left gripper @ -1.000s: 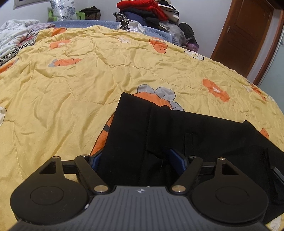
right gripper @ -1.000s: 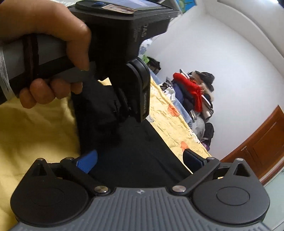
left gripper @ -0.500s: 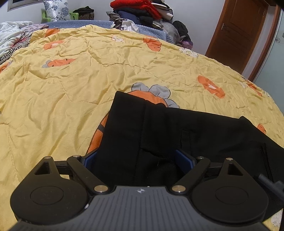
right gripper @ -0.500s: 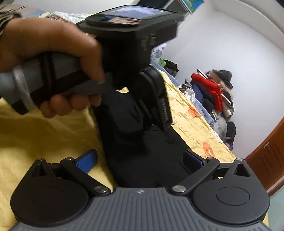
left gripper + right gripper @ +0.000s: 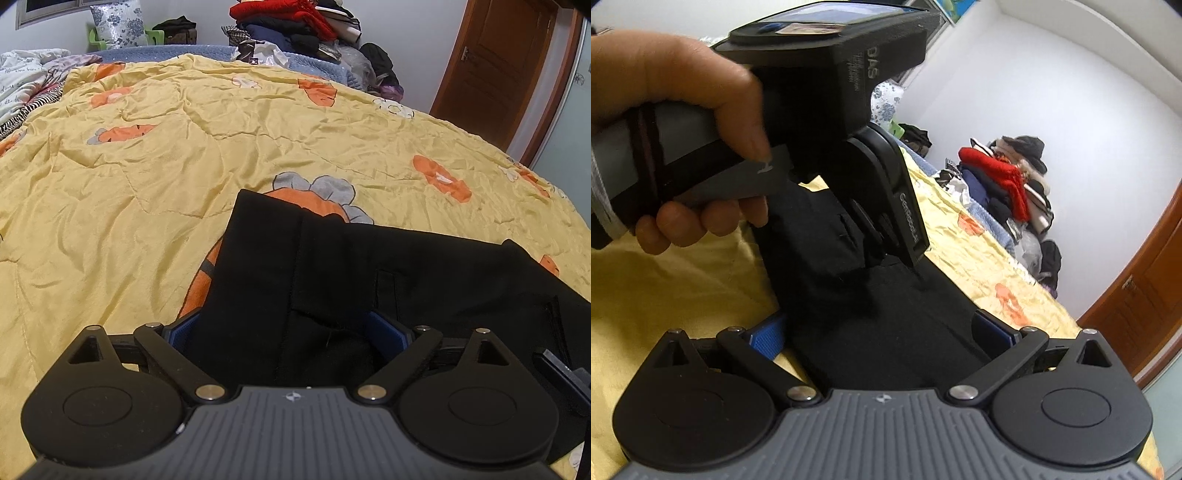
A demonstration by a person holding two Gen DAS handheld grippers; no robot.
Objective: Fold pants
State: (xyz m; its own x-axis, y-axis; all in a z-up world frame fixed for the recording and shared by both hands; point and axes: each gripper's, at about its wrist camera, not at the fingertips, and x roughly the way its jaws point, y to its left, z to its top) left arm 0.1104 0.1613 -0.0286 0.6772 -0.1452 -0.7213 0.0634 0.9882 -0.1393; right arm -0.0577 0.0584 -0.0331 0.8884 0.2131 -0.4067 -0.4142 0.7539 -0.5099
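Observation:
Black pants (image 5: 369, 266) lie folded on a yellow quilt (image 5: 147, 166), one folded end pointing away from me. My left gripper (image 5: 284, 328) is open, its blue pads spread wide on either side of the near edge of the cloth. My right gripper (image 5: 882, 330) is open too, its jaws straddling the pants (image 5: 886, 332) from the side. The right wrist view shows the left gripper's body and the hand holding it (image 5: 683, 147) just above the pants.
The quilt covers a large bed. A pile of clothes (image 5: 295, 26) sits at the bed's far side, with a pillow (image 5: 118, 22) to its left. A wooden door (image 5: 498, 62) stands at the right. Striped bedding (image 5: 22, 96) lies at the far left.
Both sets of jaws have opened a little wider. The left gripper has tilted so the pants sit slightly lower in view. The hand in the right view shifted.

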